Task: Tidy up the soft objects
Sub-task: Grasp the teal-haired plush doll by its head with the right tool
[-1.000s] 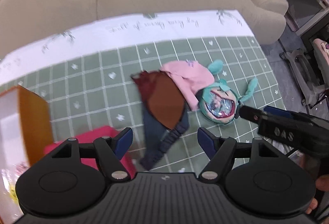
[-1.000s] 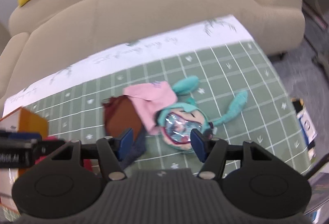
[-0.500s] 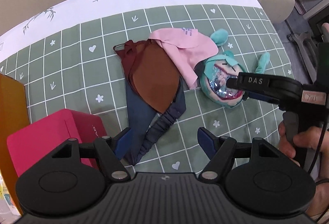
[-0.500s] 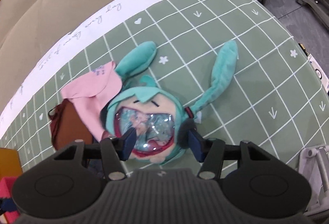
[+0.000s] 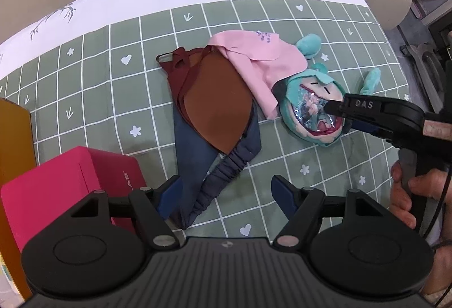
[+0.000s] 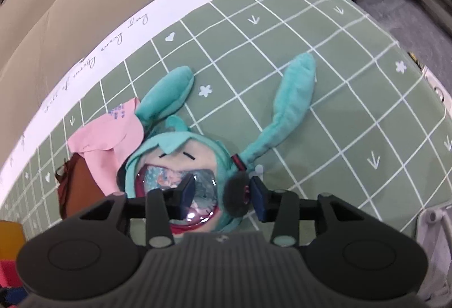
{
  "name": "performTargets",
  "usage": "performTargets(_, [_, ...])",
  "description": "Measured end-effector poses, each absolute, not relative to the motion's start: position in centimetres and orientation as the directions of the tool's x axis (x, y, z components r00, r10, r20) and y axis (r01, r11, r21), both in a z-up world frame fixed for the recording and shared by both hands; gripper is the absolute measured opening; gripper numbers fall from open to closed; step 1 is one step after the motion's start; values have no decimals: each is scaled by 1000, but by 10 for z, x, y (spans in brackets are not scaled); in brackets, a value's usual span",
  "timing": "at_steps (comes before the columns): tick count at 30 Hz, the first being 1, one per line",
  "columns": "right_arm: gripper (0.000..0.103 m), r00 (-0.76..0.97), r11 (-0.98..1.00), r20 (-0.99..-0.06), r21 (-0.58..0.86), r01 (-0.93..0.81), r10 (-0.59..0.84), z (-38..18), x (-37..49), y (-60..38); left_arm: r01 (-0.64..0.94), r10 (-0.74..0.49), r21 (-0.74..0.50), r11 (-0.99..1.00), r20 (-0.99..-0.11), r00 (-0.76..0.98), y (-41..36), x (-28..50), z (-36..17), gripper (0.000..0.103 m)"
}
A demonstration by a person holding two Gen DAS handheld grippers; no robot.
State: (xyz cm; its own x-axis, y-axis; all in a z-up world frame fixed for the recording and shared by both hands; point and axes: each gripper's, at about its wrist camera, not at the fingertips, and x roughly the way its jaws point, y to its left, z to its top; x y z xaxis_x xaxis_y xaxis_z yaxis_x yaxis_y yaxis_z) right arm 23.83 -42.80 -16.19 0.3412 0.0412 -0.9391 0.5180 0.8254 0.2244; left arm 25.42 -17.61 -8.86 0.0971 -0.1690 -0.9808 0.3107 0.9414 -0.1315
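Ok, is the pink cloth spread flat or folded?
Folded. The pink cloth has its top flap doubled over itself, and it lies partly on the brown cloth beside the teal plush doll.

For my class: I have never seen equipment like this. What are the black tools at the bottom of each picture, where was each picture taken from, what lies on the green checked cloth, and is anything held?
No robot here: a person holds a hand-held gripper in each hand, each with a camera looking along its two fingers. One picture looks from the left hand-held gripper, whose jaws are wide open over the end of a blue headband. The other looks from the right hand-held gripper, whose jaws are closing around one side of a teal plush toy, not yet clamped. On the checked cloth also lie a brown fabric piece and a pink cloth. A pink box stands at the left.
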Motion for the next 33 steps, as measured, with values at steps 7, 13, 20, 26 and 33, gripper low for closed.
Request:
performTargets(7, [21,344,847,-939,202,492,24,-151,225,-428,296,-130,-85,952,-982,135,-178,262,-95,85])
performTargets(13, [16,333,872,-942,182,455,23,-144,204,-419,389,-135,-71,919,-981,139,-204,260,-104,84])
performTargets(20, [9,339,884,-941,174,434,19,-141,188,-418,495,-79,-6,869,-989,126,-228,252,-142,65])
performTargets(26, [10,370,873,-928,216,437,44,-140,187,-423,531,-13,90,843,-982,188,-238,252,-158,63])
performTargets(33, [42,400,904,-915,212,370,51,-127,188,-414,474,-86,2,881,-983,164,-233,253,-158,24])
